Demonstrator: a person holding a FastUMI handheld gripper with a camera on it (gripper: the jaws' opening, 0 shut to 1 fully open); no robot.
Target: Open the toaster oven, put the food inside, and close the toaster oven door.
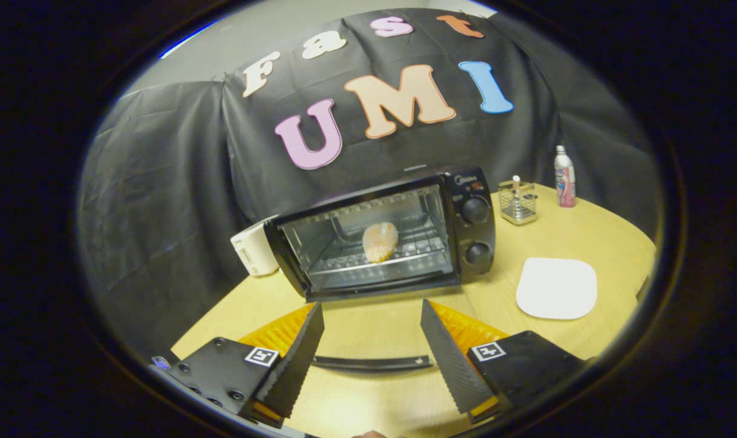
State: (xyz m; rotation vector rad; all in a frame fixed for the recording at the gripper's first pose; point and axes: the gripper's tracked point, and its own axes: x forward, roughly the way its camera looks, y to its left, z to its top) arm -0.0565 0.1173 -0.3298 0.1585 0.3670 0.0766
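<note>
two fingers of the gripper stand apart over the table, holding nothing. just beyond them the toaster oven has its door shut, the food on the rack inside, a white plate beside it

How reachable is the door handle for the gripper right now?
Probably yes: the gripper has its fingers open, the handle lies right between them, and nothing covers it.

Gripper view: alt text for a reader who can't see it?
A toaster oven on a wooden table, its glass door folded down flat and a piece of food on the rack. The gripper hangs open before it, holding nothing; a white plate lies to the right.
</note>
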